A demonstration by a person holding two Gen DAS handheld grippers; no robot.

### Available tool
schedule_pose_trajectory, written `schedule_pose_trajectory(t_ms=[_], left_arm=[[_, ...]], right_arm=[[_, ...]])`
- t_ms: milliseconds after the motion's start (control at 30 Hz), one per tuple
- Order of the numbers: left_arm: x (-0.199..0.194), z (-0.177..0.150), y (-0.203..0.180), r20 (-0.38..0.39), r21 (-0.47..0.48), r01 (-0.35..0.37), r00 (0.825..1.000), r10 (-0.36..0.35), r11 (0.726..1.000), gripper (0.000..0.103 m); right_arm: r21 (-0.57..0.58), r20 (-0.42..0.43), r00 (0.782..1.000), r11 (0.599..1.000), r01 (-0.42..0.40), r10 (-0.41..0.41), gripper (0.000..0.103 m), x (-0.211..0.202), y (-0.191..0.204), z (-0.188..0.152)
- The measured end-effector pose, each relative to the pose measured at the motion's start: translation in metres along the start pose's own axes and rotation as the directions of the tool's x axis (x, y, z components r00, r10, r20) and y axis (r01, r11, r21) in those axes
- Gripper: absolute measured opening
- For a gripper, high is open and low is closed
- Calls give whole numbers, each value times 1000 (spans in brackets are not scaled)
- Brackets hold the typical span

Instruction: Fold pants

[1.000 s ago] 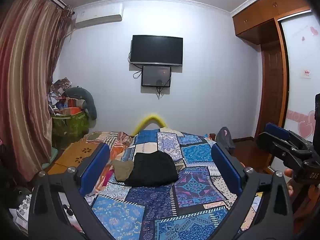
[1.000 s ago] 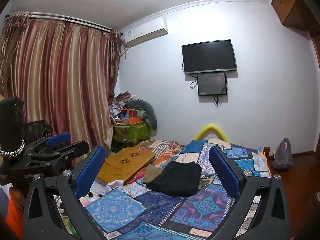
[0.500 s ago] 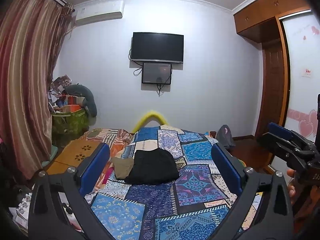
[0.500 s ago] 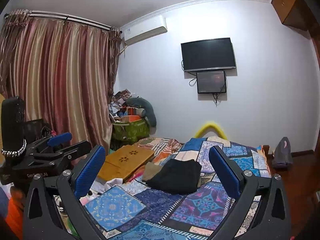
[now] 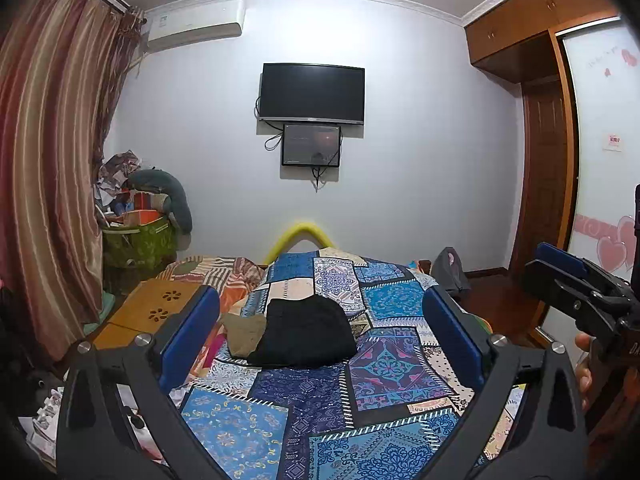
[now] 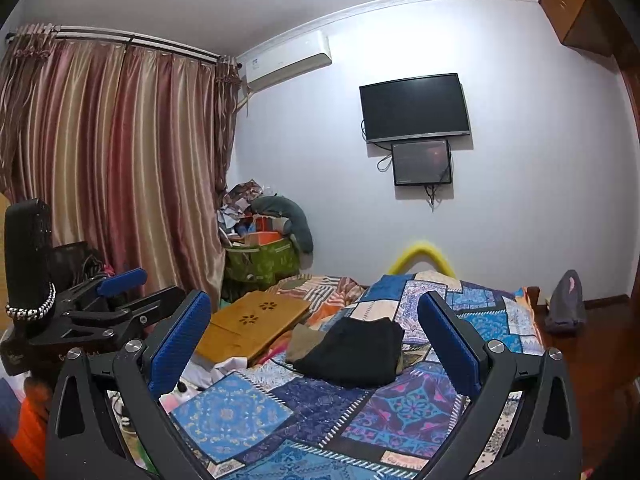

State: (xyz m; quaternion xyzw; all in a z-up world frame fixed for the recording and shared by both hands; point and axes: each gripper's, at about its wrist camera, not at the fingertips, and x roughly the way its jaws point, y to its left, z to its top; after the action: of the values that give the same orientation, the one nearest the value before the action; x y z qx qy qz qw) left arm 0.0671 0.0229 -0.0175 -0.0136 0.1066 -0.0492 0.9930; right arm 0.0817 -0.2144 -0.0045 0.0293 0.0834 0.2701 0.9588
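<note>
Pants (image 5: 304,332), black and folded into a compact stack, lie at the centre of both frames on the patchwork quilt (image 5: 384,364), an olive garment (image 5: 244,328) just beside them on the left. Left gripper (image 5: 320,344) and right gripper (image 6: 316,356) hang well apart from the cloth, jaws spread wide and gripping nothing. Over the past second both views have tilted slightly upward, the stack sinking lower in frame, which suggests the folding is finished and the person is pulling away.

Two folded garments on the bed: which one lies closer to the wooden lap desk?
The khaki garment, smaller, lying left of the black pants, on the side toward the wooden lap desk.
</note>
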Motion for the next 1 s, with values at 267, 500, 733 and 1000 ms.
schedule_pose_trajectory(t_ms=[267,500,733,1000], left_arm=[[0,0,2,-4,10,-9,1000,9,1000,102],[0,0,1,-2,10,-8,1000,8,1000,103],[2,0,3,-9,7,3,1000,-3,1000,103],[3,-1,6,-18,-1,16,1000,-16,1000,103]], right_arm=[[1,-9,1000,1000,10,-10,103,2,1,0],[1,-15,1000,1000,15,-15,103,3,0,2],[0,-13,1000,1000,20,-20,103,4,-1,3],[7,-12,999,999,34,-34,103,4,-3,1]])
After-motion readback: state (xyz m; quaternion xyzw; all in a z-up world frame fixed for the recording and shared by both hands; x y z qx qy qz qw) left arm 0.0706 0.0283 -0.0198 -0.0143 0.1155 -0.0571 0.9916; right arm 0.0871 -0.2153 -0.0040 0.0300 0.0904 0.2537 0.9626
